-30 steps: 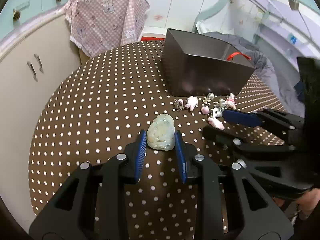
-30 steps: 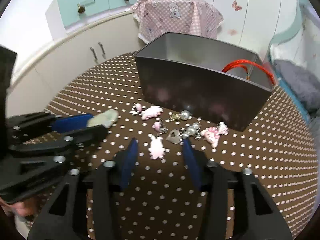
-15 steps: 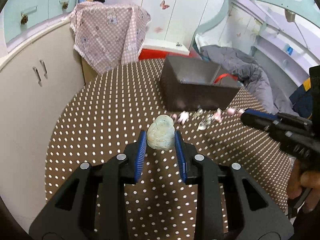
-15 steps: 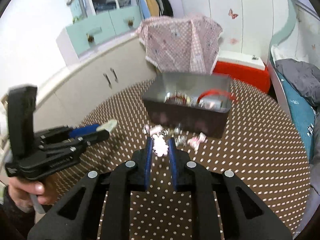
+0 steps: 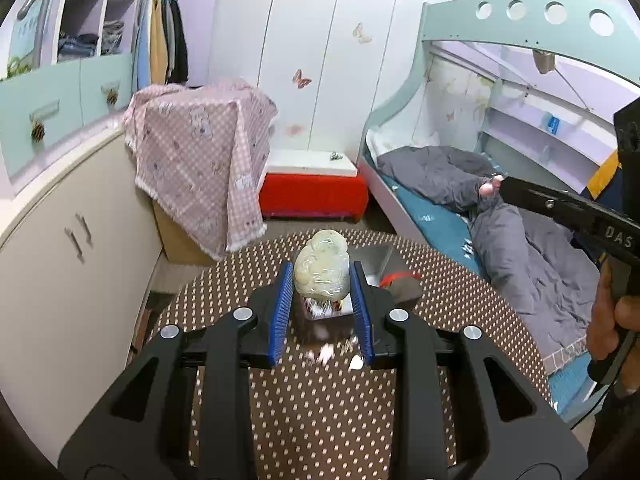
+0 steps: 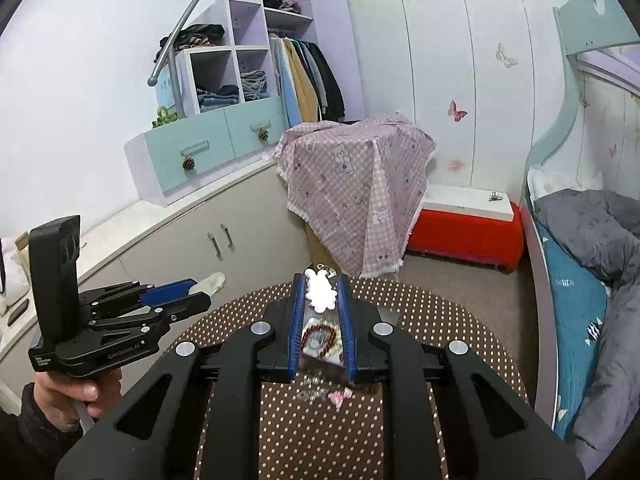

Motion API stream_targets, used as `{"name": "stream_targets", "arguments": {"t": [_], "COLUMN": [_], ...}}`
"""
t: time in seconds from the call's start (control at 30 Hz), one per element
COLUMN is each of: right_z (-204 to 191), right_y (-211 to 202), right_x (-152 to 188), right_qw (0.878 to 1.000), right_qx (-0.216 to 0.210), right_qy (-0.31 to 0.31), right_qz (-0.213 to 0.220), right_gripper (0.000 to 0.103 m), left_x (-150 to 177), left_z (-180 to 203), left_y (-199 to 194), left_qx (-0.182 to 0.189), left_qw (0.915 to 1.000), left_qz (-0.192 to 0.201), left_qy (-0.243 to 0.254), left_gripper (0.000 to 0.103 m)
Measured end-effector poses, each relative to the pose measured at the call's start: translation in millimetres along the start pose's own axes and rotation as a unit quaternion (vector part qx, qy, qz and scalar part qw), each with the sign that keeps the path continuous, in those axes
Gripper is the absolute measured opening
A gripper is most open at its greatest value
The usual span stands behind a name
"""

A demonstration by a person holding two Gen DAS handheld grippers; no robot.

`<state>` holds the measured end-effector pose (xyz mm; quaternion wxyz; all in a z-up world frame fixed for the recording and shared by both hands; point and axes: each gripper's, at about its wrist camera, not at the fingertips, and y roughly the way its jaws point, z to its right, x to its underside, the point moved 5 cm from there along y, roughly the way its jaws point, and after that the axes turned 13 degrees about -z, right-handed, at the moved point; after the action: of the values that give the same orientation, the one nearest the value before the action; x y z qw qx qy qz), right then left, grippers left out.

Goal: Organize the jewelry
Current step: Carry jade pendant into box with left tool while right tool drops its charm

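My left gripper (image 5: 321, 280) is shut on a pale green jade pendant (image 5: 321, 268) and holds it high above the dotted round table (image 5: 320, 400). My right gripper (image 6: 320, 294) is shut on a pink-white bunny charm (image 6: 319, 294), also high above the table. The dark metal box (image 5: 384, 268) stands far below on the table; in the right wrist view it (image 6: 320, 340) shows beads inside. Several small charms (image 6: 328, 396) lie on the cloth in front of the box. The left gripper with the pendant shows at the left of the right wrist view (image 6: 208, 286).
A cream cabinet (image 5: 60, 260) runs along the left. A pink checked cloth covers a stand (image 5: 200, 160) behind the table. A red bench (image 5: 312, 196) and a bunk bed with grey bedding (image 5: 500, 220) lie beyond and to the right.
Both grippers have risen far above the table. The right gripper closed on the bunny charm and lifted it. The left gripper kept the jade pendant while rising.
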<state>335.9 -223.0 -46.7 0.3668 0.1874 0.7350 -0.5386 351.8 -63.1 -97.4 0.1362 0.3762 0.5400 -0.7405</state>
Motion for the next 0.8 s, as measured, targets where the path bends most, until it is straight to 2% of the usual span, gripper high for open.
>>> {"name": "stream_targets", "arguments": {"t": [0.23, 0.47, 0.67, 0.7, 0.73, 0.77, 0.8], "right_z": [12.8, 31.5, 50.4, 54.7, 59.5, 63.8, 69.2], "right_y": [24.2, 66.5, 107.9, 115.2, 119.3, 120.4, 119.8], "right_x": [-9.3, -14.7, -11.4, -9.0, -7.9, -5.7, -3.2], "right_qw": [1.000, 0.998, 0.992, 0.990, 0.989, 0.988, 0.986], "right_qx": [-0.011, -0.023, -0.042, -0.048, -0.047, -0.045, -0.041], "right_qy": [0.006, 0.032, 0.067, 0.078, 0.089, 0.101, 0.116], "right_qz": [-0.021, -0.059, -0.098, -0.107, -0.110, -0.110, -0.109], "right_gripper": [0.015, 0.015, 0.015, 0.016, 0.018, 0.023, 0.044], "left_x": [-21.4, -30.7, -36.3, -37.2, -38.1, -38.4, -38.3], "left_z": [11.0, 12.8, 9.8, 6.7, 4.5, 1.3, -3.5], "left_y": [17.3, 50.3, 80.8, 85.8, 88.5, 89.9, 87.9], "left_qx": [0.008, 0.018, 0.008, 0.005, 0.000, -0.009, -0.017], "left_qw": [0.9999, 0.9992, 0.9981, 0.9978, 0.9974, 0.9973, 0.9977], "left_qz": [-0.006, -0.036, -0.061, -0.066, -0.072, -0.072, -0.062], "left_qy": [0.010, 0.008, 0.002, -0.004, -0.008, -0.015, -0.023], "left_gripper": [0.029, 0.029, 0.029, 0.034, 0.064, 0.088, 0.090]}}
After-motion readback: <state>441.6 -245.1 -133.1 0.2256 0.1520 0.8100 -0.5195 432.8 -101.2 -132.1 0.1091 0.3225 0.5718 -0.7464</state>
